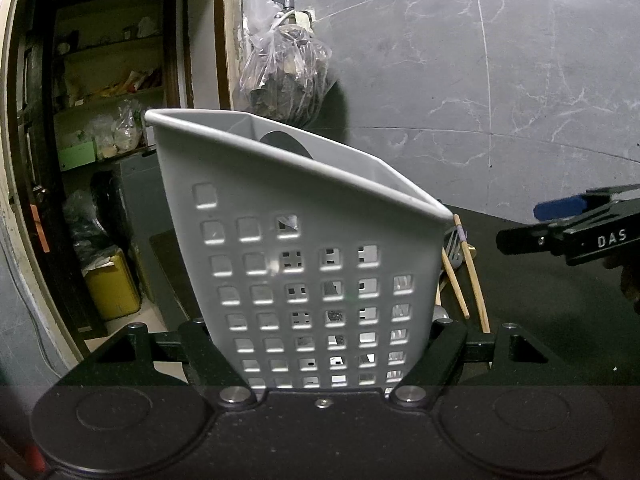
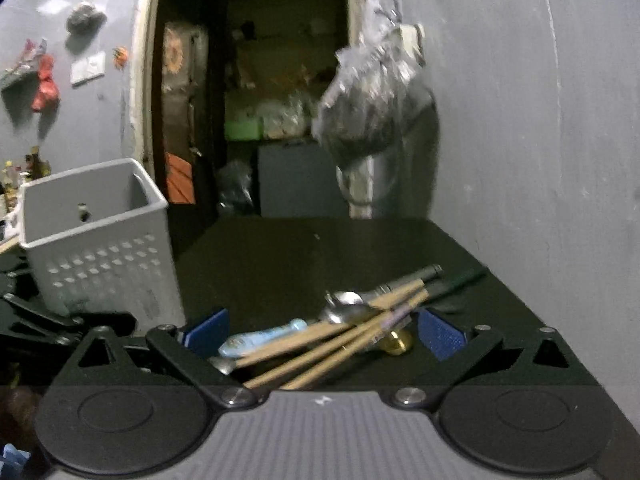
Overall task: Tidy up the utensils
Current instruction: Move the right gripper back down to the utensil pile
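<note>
**Now the right jaws straddle the utensil heap, and its sticks lie askew to them**

Plainly the next move hangs on the right gripper (image 2: 320, 330): its blue-padded fingers (image 2: 440, 338) stand spread as wide as they go, pressing on nothing, with the heap of utensils on the black tabletop (image 2: 300, 248) between and just ahead of them. The pale wooden chopsticks (image 2: 320, 344) run from near the gripper's base up and rightward, so their long axis crosses the gap on a slant rather than lying along the fingers. A light blue ceramic spoon (image 2: 260, 340) lies near the left pad, shiny metal spoons (image 2: 346, 304) sit behind, and a small brass-coloured piece (image 2: 396, 340) lies near the right pad.

The left gripper (image 1: 324, 360) is clamped on the base of the grey perforated plastic utensil basket (image 1: 304, 264), holding it tilted, mouth up. The heap lies just right of that basket, so the right hand is much the nearer. It reaches in low, pointing slightly downward; the view is blurred.
</note>
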Demonstrator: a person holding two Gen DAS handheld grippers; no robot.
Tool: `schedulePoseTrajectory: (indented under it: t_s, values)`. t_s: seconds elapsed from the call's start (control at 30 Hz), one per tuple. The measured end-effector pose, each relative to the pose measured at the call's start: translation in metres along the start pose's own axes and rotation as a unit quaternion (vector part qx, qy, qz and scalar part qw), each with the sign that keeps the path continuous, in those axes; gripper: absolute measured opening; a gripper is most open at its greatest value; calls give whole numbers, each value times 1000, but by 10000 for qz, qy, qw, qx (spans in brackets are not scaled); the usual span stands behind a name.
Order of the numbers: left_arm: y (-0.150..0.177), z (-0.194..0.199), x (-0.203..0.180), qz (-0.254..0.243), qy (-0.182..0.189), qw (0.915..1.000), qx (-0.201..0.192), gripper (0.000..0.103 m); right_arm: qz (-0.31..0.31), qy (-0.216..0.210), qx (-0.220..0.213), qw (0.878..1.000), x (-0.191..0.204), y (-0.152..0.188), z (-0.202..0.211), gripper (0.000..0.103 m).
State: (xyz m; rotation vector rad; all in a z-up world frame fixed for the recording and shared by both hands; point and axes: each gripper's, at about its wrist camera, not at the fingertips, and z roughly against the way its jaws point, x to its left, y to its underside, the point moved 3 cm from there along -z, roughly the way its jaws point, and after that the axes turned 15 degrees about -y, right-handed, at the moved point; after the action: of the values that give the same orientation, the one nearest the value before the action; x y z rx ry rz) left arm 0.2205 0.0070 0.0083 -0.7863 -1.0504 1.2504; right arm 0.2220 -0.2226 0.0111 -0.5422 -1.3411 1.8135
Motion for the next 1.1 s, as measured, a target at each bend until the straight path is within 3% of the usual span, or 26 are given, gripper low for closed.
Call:
schedulePoseTrajectory:
  t_s: [0.43, 0.77, 1.1]
  values:
    - [1, 1, -1, -21, -3, 10000, -16, 77, -199, 229, 872, 9957, -8, 22, -20, 103]
    - [2, 1, -1, -22, -5, 10000, -17, 77, -434, 239, 904, 9947, -15, 12, -42, 103]
    - [2, 2, -2, -36, -3, 10000, -22, 77, -375, 894, 1202, 9880, -30, 10, -64, 103]
